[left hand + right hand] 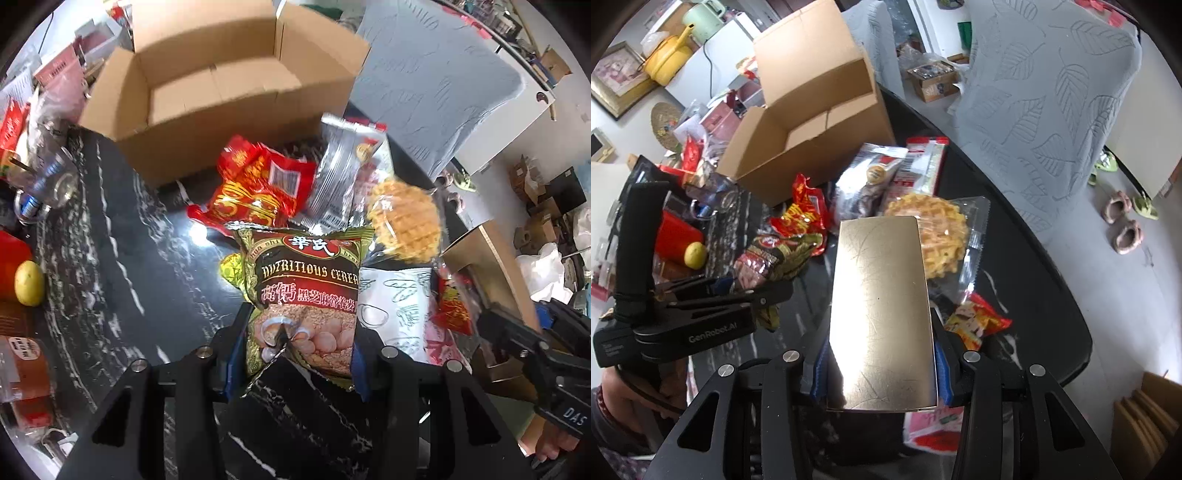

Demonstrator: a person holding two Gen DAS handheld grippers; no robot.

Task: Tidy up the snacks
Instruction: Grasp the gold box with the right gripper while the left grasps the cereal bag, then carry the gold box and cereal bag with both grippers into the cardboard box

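My left gripper (295,354) is shut on a green and brown cereal packet (306,295), its blue pads pressing both sides, and holds it above the black marble table (129,240). From the right wrist view the same packet (768,258) hangs at the tips of the left gripper (772,295). My right gripper (881,369) is shut on a shiny gold box (882,314). An open cardboard box (221,74) (812,122) with nothing inside stands at the far side. Loose snacks lie before it: a waffle packet (942,240), a red packet (255,188) and a silver packet (336,173).
A lemon (29,282) and a red container sit at the table's left with bottles and clutter. A small red packet (975,325) lies near the right edge. A grey leaf-patterned chair cover (1052,110) stands behind the table. Slippers (1123,221) lie on the floor.
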